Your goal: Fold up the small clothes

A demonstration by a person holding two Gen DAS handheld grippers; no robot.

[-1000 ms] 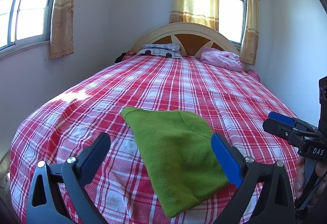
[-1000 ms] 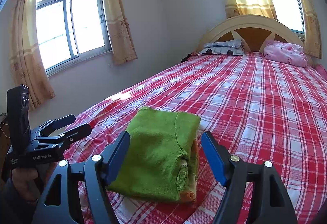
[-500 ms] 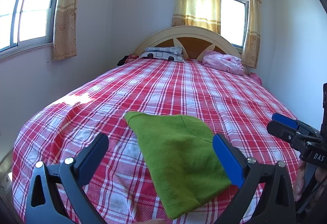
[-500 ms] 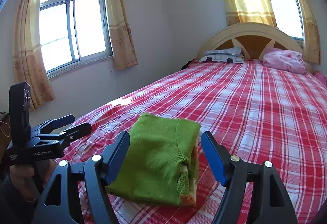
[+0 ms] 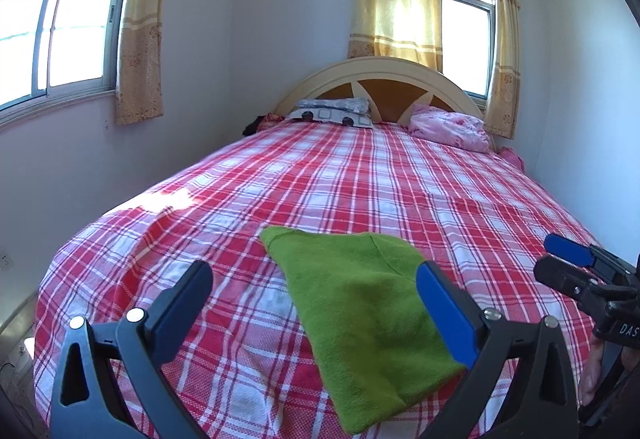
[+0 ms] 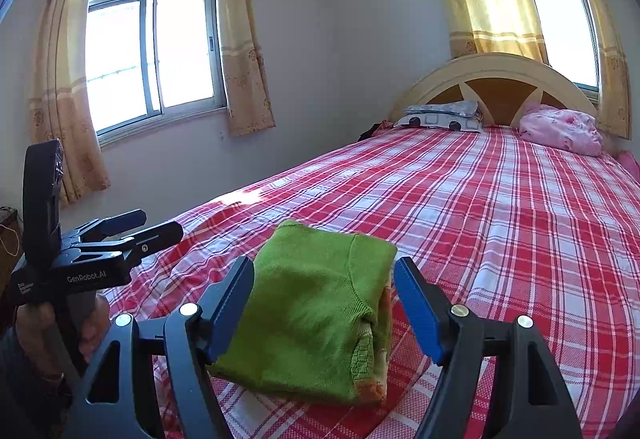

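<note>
A green knitted garment lies folded into a compact stack on the red plaid bedspread, near the bed's foot. In the right wrist view the garment shows orange trim at its folded edge. My left gripper is open and empty, held above and just short of the garment. My right gripper is open and empty, also just short of it. The right gripper also shows in the left wrist view, and the left gripper in the right wrist view; both are off the cloth.
A patterned pillow and a pink bundle lie against the arched headboard. Walls with curtained windows stand to the left and behind the bed. The bed's foot edge is close below the grippers.
Both grippers have drawn back and tilted up a little, so the garment sits lower in both views. The garment has not moved. Both stay open.
</note>
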